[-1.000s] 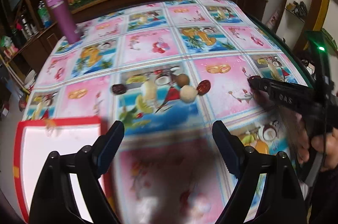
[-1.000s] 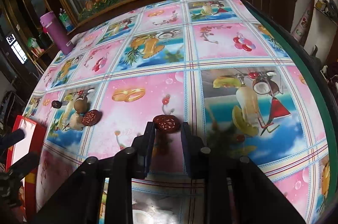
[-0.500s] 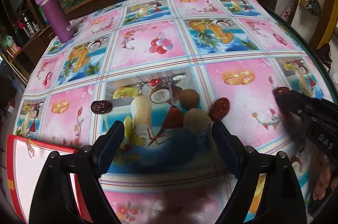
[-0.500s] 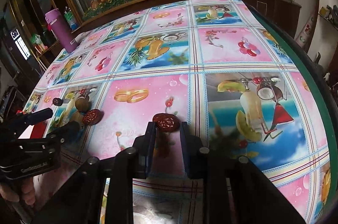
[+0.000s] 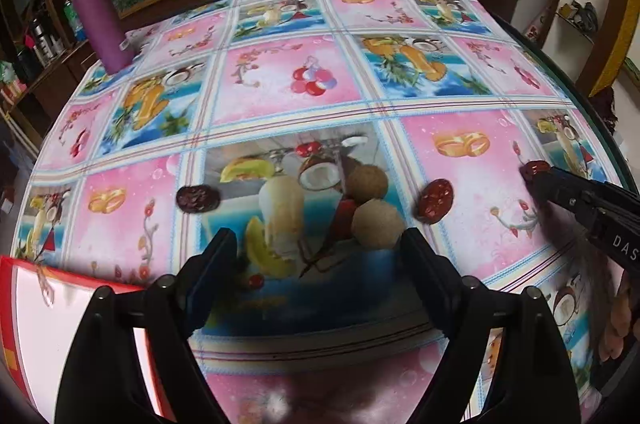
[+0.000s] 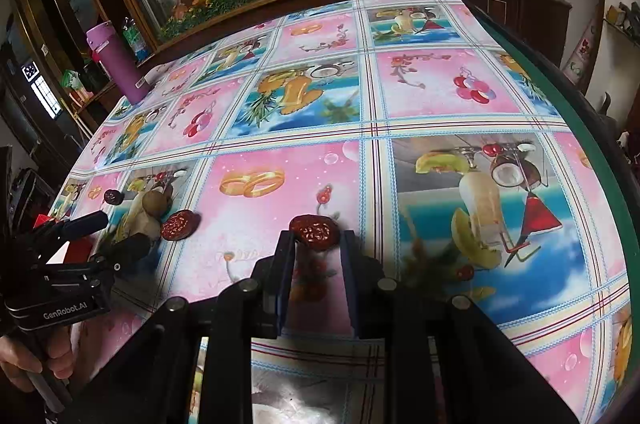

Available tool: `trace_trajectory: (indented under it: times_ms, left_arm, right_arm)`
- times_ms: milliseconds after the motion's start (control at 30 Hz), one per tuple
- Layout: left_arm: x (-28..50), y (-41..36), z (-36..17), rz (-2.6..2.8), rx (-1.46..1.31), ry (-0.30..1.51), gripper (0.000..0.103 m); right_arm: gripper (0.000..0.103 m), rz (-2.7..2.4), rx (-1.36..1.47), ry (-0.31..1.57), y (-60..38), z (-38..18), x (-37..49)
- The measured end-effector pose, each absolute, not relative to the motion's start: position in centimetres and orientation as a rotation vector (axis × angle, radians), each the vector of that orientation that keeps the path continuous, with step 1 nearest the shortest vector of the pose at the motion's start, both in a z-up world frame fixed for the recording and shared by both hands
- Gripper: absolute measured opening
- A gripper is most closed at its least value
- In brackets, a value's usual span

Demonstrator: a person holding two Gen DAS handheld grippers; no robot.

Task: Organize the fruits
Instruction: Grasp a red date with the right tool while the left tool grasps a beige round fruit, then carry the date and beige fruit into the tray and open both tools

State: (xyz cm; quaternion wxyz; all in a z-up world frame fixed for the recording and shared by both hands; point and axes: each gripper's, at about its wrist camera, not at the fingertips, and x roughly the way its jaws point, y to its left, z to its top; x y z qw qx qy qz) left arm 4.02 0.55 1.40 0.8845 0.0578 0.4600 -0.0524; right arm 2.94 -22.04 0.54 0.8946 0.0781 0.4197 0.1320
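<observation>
The tabletop (image 5: 472, 191) is covered with a glossy printed cloth of pink and blue squares showing rings, cherries and tropical drinks, edged in dark green on the right. A flat red tray (image 5: 24, 336) with a pale, smooth inside sits at its near left corner, and a tall purple bottle (image 5: 94, 15) with a matching lid stands upright at the far left edge.

The left gripper (image 5: 316, 256) is spread wide, holding nothing, its black fingers (image 5: 212, 264) just short of a loose cluster of fruit. In that cluster lie two round, tan, rough-skinned longans, the nearer longan (image 5: 378, 224) touching the farther longan (image 5: 366, 181). Just right of them is an oval, wrinkled red date (image 5: 435, 200), glossy with pale flecks. A darker date (image 5: 197, 199), almost maroon, lies apart on the left of the cluster.

The right gripper (image 6: 316, 240) is clenched on a fourth piece, the held date (image 6: 314, 232), a red, shrivelled oval pinched between the narrow blue-padded fingers (image 6: 286, 260) at their very tips, close over a pink square well right of the cluster. Whether it touches the cloth cannot be told.
</observation>
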Motion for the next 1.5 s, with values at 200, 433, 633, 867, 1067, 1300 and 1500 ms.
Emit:
trace_trajectory:
  times_ms: [200, 433, 633, 867, 1067, 1300, 1500]
  left_arm:
    - [4.9, -0.2, 1.2, -0.118, 0.103, 0.968, 0.083]
    - [4.8, -0.4, 1.0, -0.146, 0.077, 0.972, 0.044]
    - [4.3, -0.2, 1.2, -0.16, 0.052, 0.974, 0.029]
    - [1.9, 0.8, 2.5, -0.157, 0.025, 0.943, 0.029]
    - [-2.1, 1.6, 4.6, -0.171, 0.011, 0.903, 0.029]
    - [-6.0, 2.0, 6.4, -0.208, 0.002, 0.857, 0.029]
    - [-7.4, 2.3, 7.6, -0.238, -0.017, 0.822, 0.029]
  right_arm:
    - [0.023, 0.275, 0.166, 0.869, -22.1, 0.5, 3.0]
    - [0.023, 0.276, 0.16, 0.86, -22.0, 0.5, 3.3]
    - [0.018, 0.282, 0.157, 0.855, -21.9, 0.5, 3.3]
    - [0.004, 0.293, 0.171, 0.835, -22.2, 0.7, 2.8]
    - [0.013, 0.319, 0.193, 0.795, -22.3, 1.7, 2.4]
    - [0.033, 0.322, 0.184, 0.826, -21.0, 1.6, 3.3]
    - [0.033, 0.244, 0.152, 0.864, -19.2, 1.5, 5.3]
